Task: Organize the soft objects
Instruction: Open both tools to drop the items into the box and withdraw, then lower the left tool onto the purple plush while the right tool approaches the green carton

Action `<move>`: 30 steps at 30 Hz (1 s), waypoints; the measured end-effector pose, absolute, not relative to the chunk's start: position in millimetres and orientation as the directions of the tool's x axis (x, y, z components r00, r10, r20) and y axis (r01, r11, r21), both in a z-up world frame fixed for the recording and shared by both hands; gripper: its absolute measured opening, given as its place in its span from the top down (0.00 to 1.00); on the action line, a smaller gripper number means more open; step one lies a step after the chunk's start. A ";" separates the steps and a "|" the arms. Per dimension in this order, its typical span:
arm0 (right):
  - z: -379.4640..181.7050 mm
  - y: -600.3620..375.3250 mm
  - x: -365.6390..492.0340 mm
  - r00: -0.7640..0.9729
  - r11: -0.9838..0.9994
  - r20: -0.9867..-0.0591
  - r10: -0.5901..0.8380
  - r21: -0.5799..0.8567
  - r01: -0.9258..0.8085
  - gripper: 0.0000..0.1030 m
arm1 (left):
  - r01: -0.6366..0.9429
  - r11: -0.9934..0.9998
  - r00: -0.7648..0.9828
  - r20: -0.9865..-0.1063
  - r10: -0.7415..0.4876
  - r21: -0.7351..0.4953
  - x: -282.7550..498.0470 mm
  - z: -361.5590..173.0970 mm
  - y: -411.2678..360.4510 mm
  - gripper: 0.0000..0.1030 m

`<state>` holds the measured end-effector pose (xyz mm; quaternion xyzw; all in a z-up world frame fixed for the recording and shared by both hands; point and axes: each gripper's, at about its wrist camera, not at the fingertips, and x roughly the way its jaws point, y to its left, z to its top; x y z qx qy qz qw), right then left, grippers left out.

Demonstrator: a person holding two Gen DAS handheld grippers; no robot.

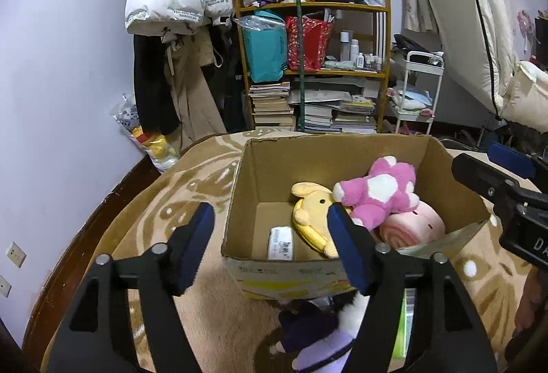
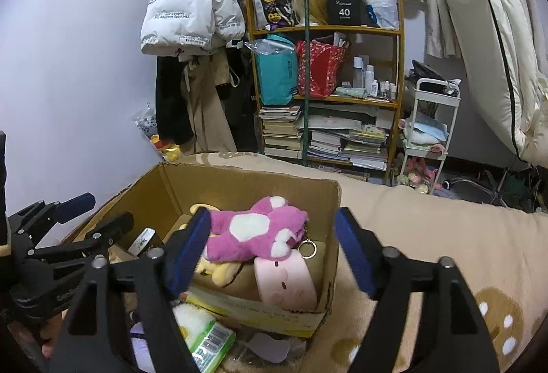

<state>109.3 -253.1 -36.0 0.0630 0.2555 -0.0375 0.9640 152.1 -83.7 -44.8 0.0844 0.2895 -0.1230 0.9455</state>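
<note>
**Claws held spread above the toy box**

The left claw [image 1: 270,246] is being held released, nothing between its blue pads, over the near wall of the cardboard box [image 1: 342,153]. The right claw [image 2: 274,253] is likewise being held wide apart and unloaded, above the box's near right part. Inside the box [image 2: 239,181], a pink plush [image 1: 380,191] is being carried on top of a yellow plush [image 1: 315,212] and a pink roll cushion [image 1: 414,229]. A purple-and-white plush [image 1: 318,338] is lying on the beige blanket [image 1: 205,321], just in front of the box.
</note>
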 end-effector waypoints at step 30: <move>-16.9 -233.0 31.1 0.844 0.983 -0.537 0.003 0.158 0.097 0.00 | 0.266 0.954 0.774 -0.620 -0.127 0.137 62.0 -27.8 -44.1 0.07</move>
